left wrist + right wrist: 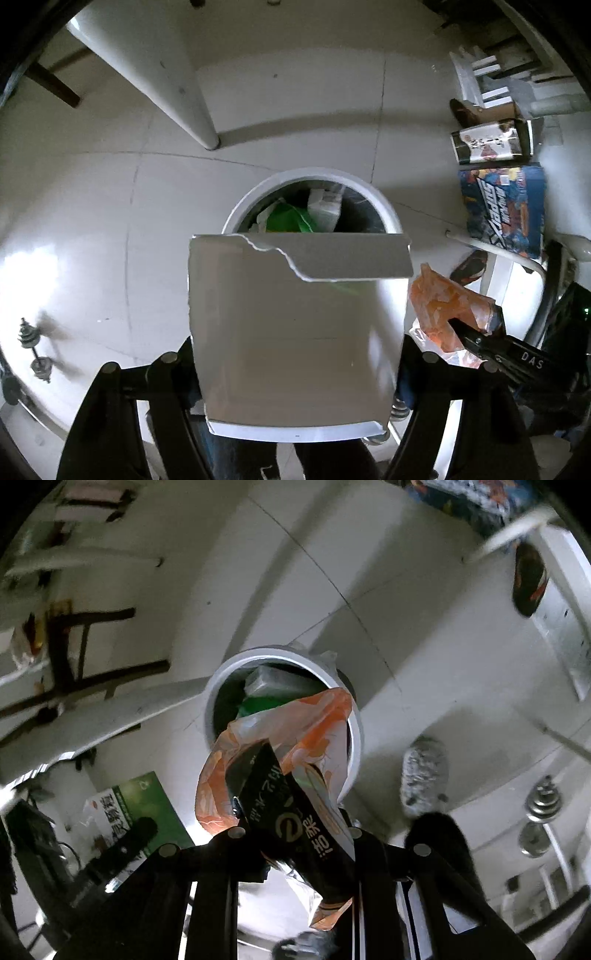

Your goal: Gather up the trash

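Observation:
A round white trash bin (384, 206) stands on the tiled floor, holding green and white packaging. My left gripper (295, 354) is shut on a torn white cardboard box (288, 339) and holds it just in front of and above the bin. My right gripper (295, 834) is shut on an orange-and-black snack wrapper (295, 775), held above the bin (354, 738). The right gripper with the wrapper (443, 306) also shows at the right of the left wrist view.
A white table leg (177, 92) stands beyond the bin. Colourful boxes (502, 206) and clutter lie at the right. A dumbbell (35, 347) lies on the floor at the left. A green-and-white box (133, 808) and dark furniture show in the right wrist view.

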Demonstrator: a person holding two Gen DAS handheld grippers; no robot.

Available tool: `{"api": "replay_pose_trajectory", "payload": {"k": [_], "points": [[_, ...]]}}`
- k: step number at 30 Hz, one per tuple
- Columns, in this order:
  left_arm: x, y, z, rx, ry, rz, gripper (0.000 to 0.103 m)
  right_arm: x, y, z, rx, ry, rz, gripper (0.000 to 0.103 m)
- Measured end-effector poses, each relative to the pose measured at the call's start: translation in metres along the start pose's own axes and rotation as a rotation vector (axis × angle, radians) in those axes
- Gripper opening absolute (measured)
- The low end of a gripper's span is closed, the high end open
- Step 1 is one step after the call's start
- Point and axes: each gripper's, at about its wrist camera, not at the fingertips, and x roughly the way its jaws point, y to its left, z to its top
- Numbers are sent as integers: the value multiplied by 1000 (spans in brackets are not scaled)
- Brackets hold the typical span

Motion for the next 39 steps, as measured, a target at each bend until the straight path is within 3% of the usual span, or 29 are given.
{"api": "replay_pose_trajectory", "payload": {"k": [3,6,8,13,14,16,17,22,28,32,39], "points": [[17,14,3,-7,26,-17,77,36,-12,11,48,1,20,19],[23,21,4,5,26,-37,103,62,-10,12,72,-3,32,20],[20,26,2,14,17,-46,103,71,-8,14,85,-4,43,25],[-1,34,-6,22,-22,-17,103,71,0,9,88,-10,94,68],[-5,35,-7,25,-35,-10,103,67,2,5,74,-16,88,73],[-22,35,-15,37,-72,35,103,57,6,-2,48,-32,81,95],[-29,35,-19,45,-90,60,103,50,9,-7,19,-38,61,98],[-77,23,-48,97,-165,172,103,2,37,-37,-183,-119,-131,101],[-167,5,-91,116,-187,154,103,-84,78,-94,-377,-171,-268,102],[-234,-10,-120,129,-198,134,103,-150,100,-131,-444,-163,-280,102],[-348,-40,-168,179,-222,59,103,-282,134,-195,-495,-154,-219,102]]}}
